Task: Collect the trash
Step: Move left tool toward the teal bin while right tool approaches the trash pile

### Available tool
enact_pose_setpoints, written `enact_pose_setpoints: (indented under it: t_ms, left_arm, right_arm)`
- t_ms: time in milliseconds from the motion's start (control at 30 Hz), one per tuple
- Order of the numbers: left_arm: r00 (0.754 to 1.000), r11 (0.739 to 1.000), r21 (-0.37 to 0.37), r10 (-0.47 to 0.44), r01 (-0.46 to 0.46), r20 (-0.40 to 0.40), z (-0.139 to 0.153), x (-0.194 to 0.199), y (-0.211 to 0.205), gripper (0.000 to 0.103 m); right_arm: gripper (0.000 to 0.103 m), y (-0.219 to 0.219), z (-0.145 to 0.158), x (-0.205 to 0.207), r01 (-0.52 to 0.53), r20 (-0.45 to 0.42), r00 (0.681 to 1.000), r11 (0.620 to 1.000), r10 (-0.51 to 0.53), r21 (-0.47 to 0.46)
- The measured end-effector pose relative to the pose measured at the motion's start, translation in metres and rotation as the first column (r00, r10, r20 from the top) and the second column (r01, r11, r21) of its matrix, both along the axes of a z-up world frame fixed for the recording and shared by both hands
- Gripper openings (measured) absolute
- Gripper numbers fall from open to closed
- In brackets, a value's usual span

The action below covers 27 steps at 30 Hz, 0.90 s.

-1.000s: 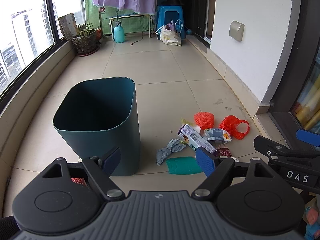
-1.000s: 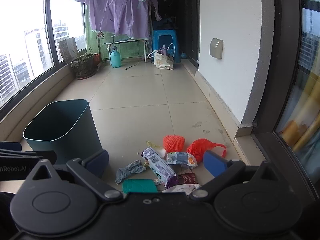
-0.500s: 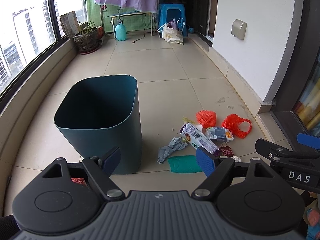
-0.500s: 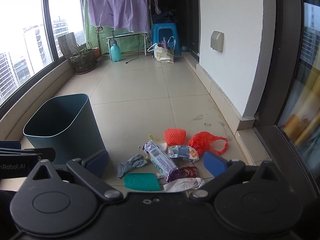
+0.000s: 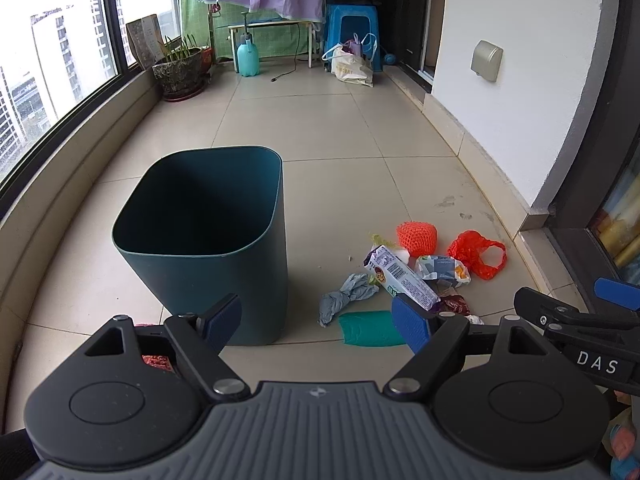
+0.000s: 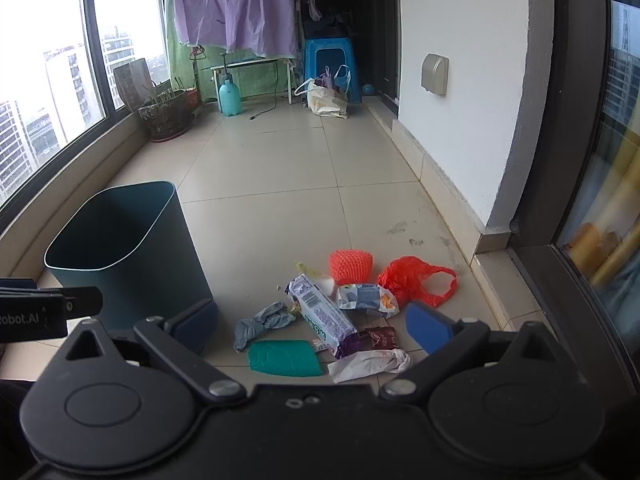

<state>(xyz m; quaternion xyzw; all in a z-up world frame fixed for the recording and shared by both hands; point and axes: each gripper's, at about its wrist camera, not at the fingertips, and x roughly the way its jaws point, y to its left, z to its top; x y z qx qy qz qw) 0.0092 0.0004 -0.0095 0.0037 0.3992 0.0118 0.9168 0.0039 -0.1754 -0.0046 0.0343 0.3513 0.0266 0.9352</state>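
Both claws hang wide and empty above the tiles — the left gripper (image 5: 316,318) framing the open teal bin (image 5: 208,240) at frame centre, the right gripper (image 6: 316,326) framing the litter heap (image 6: 340,316) at lower centre just beside it — likely so each pick is a short carry.

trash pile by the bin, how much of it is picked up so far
Nothing looks done: the bin shows no trash inside, as far as its interior can be seen. Nothing is in hand: the left tongs and right tongs are both open and empty. Left: the whole trash pile on the floor.
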Motion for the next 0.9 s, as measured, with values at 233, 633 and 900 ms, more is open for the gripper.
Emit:
enact_pose_setpoints:
  t_ms: [233, 633, 900]
  left_arm:
    - [1.000, 1.000, 0.004, -0.005, 0.005, -0.012, 0.0004, -0.0003, -0.0005, 0.082]
    - [1.000, 1.000, 0.014, -0.022, 0.022, -0.001, 0.0026, -0.0006, -0.0017, 0.082]
    - [0.999, 0.999, 0.016, -0.039, 0.039, 0.000, 0.0021, -0.0024, -0.0045, 0.082]
  right_arm:
    - [0.100, 0.0007, 0.0006, 0.0013, -0.003, -0.002, 1.000, 1.000, 0.003, 0.000]
    - [0.100, 0.0034, -0.0002, 0.0026, -0.007, -0.007, 1.000, 1.000, 0.007, -0.004]
    - [0.100, 0.0045, 0.0002, 0.0026, -0.007, -0.003, 1.000, 1.000, 0.007, -0.005]
